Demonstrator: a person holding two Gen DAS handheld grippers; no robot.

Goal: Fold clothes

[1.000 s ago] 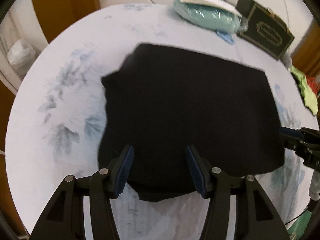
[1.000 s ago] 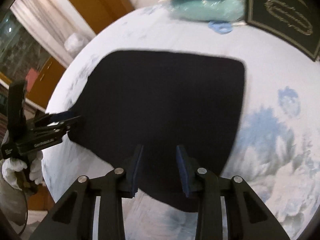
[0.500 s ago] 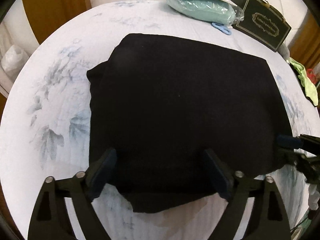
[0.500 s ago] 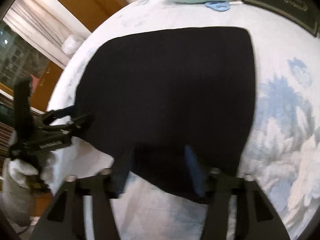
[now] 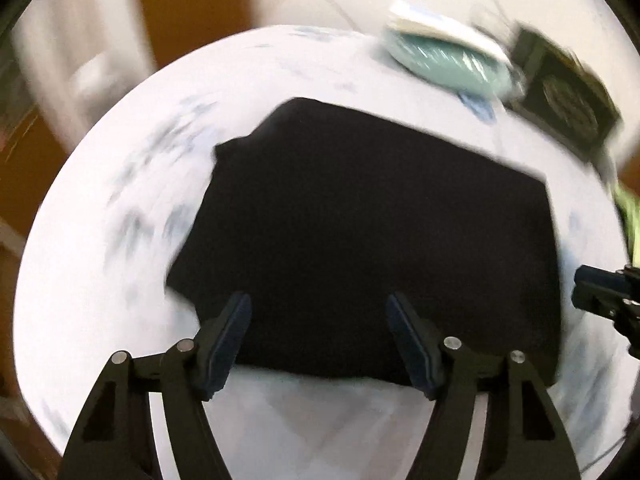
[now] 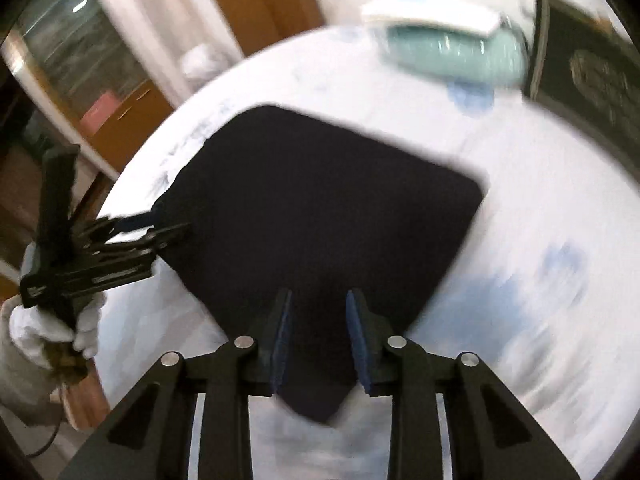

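Both grippers have backed up off the black garment [image 5: 368,232] w/ fingers spread and holding nothing, left gripper [image 5: 318,332] wide, right gripper [image 6: 318,330] narrower (blurry, mid-move), so it lies folded flat on the floral tablecloth [image 5: 120,208], 1 fold looks done.

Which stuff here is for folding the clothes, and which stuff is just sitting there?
For the folding:
black garment
left gripper, open
right gripper, open

Just lying about:
mint-green packet with white papers on top
dark framed card
small blue thing
bright green cloth
flowered tablecloth
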